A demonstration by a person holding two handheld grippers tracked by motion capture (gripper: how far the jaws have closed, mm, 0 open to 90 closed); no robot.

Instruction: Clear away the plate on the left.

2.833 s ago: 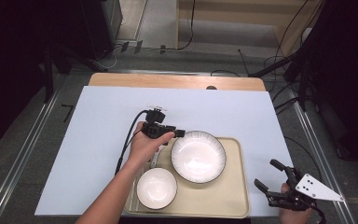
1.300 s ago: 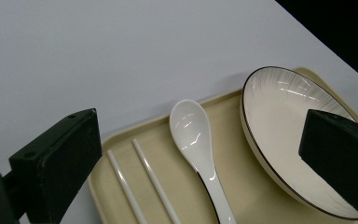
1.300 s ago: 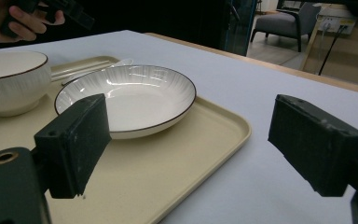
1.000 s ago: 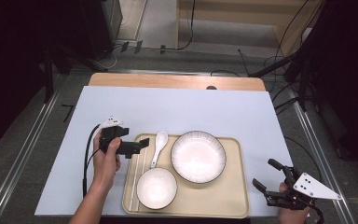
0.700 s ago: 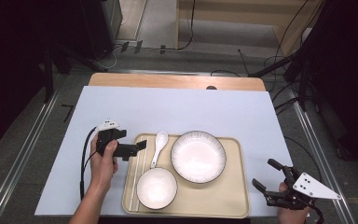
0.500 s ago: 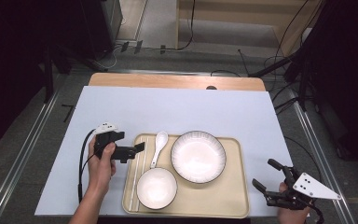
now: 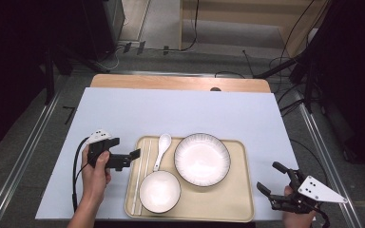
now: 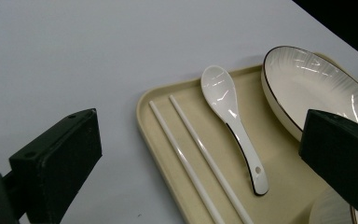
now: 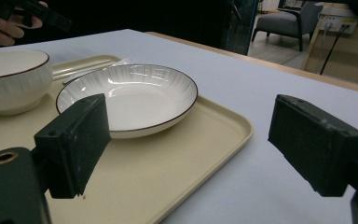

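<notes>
A beige tray (image 7: 221, 202) lies at the near middle of the white table. It holds a wide ribbed plate (image 7: 202, 159), a small white bowl (image 7: 159, 191), a white spoon (image 7: 161, 148) and two white chopsticks (image 7: 139, 176). My left gripper (image 7: 130, 160) stands open just left of the tray's edge, jaws pointing at the chopsticks and empty. In the left gripper view, the spoon (image 8: 230, 116) and chopsticks (image 8: 191, 158) lie ahead between the jaws. My right gripper (image 7: 268, 176) is open and empty off the tray's near right corner, facing the plate (image 9: 130, 95) and bowl (image 9: 9, 79).
The white sheet (image 7: 180, 111) covers the table, with a wooden strip (image 7: 171, 83) along the far edge. Metal rails run down both sides, and cables lie on the floor beyond. The tray's rim (image 9: 214, 140) sits close in front of my right gripper.
My left gripper has drawn back from beside the plate to the left of the tray, and the spoon now lies uncovered on the tray. The right gripper has stayed put.
</notes>
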